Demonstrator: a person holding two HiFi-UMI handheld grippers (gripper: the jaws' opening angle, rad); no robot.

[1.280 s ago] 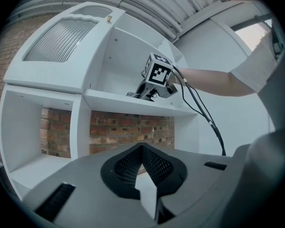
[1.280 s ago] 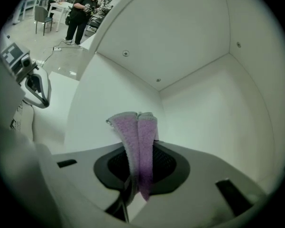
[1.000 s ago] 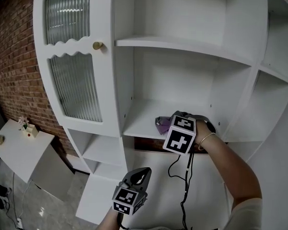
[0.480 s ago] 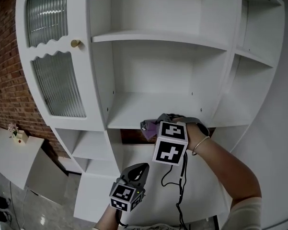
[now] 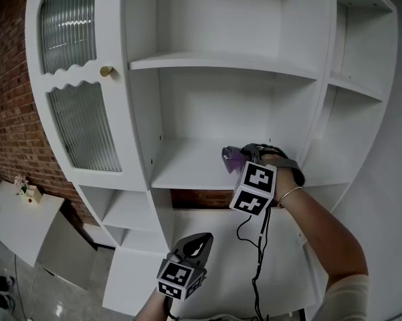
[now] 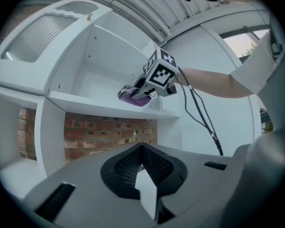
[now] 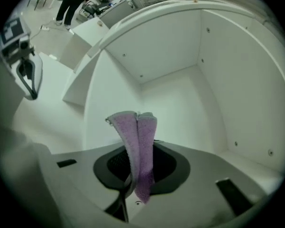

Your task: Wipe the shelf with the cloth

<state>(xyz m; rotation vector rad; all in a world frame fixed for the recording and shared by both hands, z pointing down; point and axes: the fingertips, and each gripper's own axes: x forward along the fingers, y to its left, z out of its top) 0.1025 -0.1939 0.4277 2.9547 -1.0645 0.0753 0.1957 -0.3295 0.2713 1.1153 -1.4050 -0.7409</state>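
Note:
A purple cloth (image 5: 231,158) rests on the middle shelf (image 5: 187,169) of a white cabinet, right of its centre. My right gripper (image 5: 235,155) is shut on the cloth and holds it against the shelf board. In the right gripper view the cloth (image 7: 138,141) stands folded between the jaws, with the shelf's white back corner (image 7: 180,94) beyond. My left gripper (image 5: 195,241) hangs low in front of the cabinet, well below the shelf, shut on nothing. From the left gripper view the cloth (image 6: 133,99) and the right gripper's marker cube (image 6: 160,73) sit above the shelf edge (image 6: 95,106).
A ribbed-glass door (image 5: 77,122) with a brass knob (image 5: 106,71) closes the cabinet's left side. More white shelves lie above (image 5: 221,64) and at the right (image 5: 358,85). A brick wall (image 5: 7,105) is on the left. A black cable (image 5: 259,253) dangles from the right gripper.
The right gripper has carried the cloth rightward and further in along the shelf. The left gripper has stayed low, almost unmoved.

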